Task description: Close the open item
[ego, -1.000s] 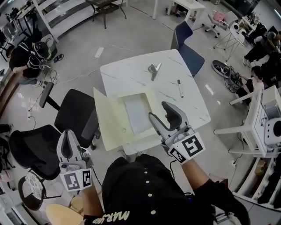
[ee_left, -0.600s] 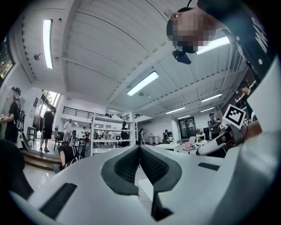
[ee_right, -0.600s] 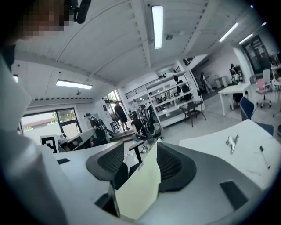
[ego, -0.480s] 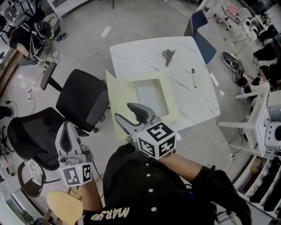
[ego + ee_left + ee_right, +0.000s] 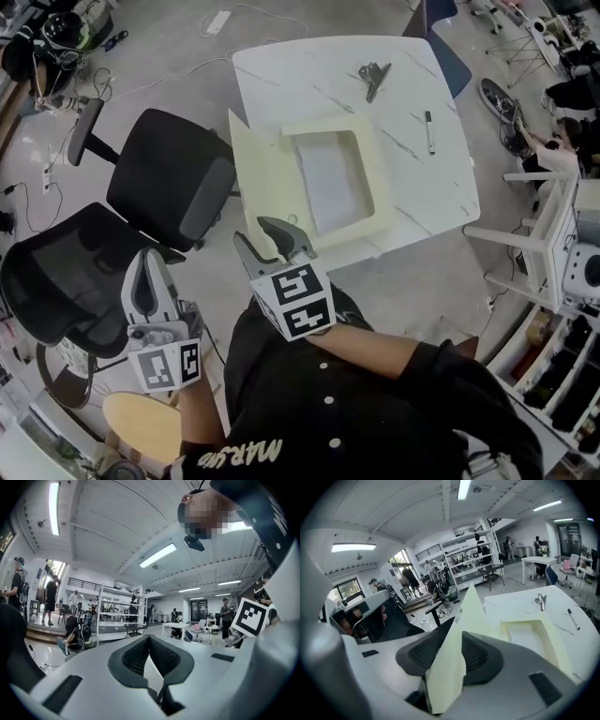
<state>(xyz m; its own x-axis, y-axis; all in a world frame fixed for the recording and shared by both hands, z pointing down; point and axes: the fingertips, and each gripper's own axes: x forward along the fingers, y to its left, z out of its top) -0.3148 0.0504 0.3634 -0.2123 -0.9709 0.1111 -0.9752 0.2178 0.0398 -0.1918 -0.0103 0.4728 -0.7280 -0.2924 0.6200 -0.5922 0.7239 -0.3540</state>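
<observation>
Lid flap (image 5: 258, 178) of the flat pale-yellow cardboard box (image 5: 370, 202) sticks out past the white marble desk's (image 5: 422, 187) left edge. Its corner's between the right claw's (image 5: 257, 234) just-closing, not-yet-pinching jaws. Left claw (image 5: 147, 272), pressed together and empty, sits farther away.

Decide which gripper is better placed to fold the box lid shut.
Right. The right gripper, jaws just closing, has the lid between them; the left gripper hangs by the chair, shut.

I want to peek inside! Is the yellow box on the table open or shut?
Open. The yellow box has its lid swung out to the left, and its inside shows.
</observation>
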